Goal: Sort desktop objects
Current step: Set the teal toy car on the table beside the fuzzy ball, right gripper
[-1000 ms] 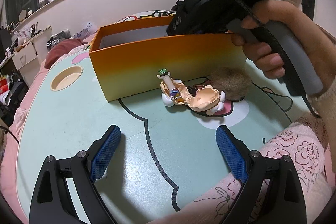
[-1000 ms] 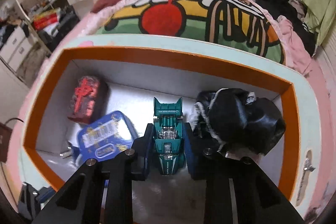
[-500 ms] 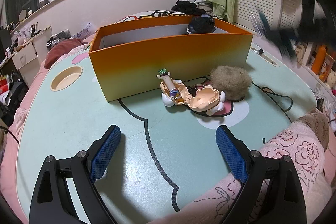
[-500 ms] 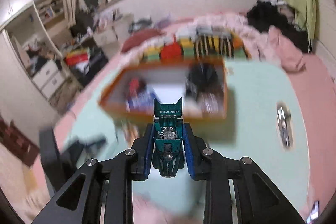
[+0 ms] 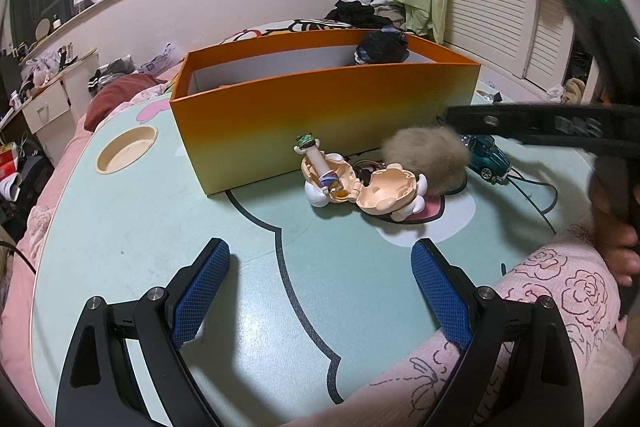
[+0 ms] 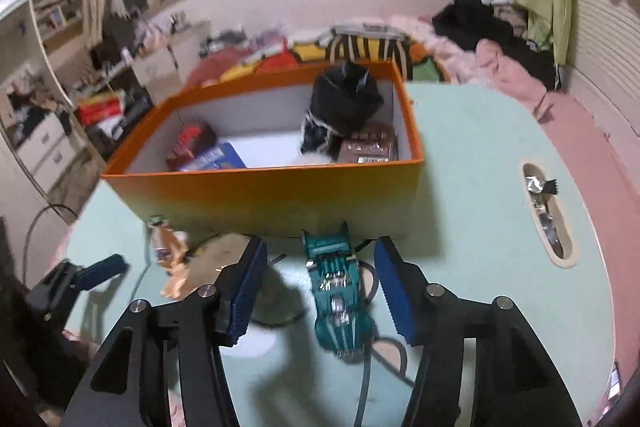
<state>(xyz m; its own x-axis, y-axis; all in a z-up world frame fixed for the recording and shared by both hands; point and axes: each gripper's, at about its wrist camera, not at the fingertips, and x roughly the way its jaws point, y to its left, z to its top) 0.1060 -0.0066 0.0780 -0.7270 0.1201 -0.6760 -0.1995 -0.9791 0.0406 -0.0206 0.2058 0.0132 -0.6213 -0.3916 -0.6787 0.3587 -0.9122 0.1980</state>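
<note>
A teal toy car (image 6: 336, 295) sits on the mint table (image 6: 472, 187) in front of the orange box (image 6: 260, 187). My right gripper (image 6: 322, 255) straddles it; its jaws are opening and both blue pads stand clear of the car. The left wrist view shows the car (image 5: 486, 157) beside a brown fluffy ball (image 5: 424, 155) and an opened peach figure toy (image 5: 352, 183), all before the box (image 5: 320, 107). My left gripper (image 5: 320, 259) hovers open over bare table, short of these toys. Inside the box lie a black bundle (image 6: 344, 99), a red block (image 6: 192, 139) and a blue tin (image 6: 216, 157).
A round recess (image 5: 126, 149) is sunk into the table's left side, and an oblong recess (image 6: 546, 211) with small items on its right. A pink rose-print sleeve (image 5: 552, 287) and a hand (image 5: 612, 219) fill the near right. Bedding and clothes lie beyond the table.
My right gripper drew back from above the box to the table in front of it, carrying the teal car. Its jaws then spread off the car. The left gripper stayed still.
</note>
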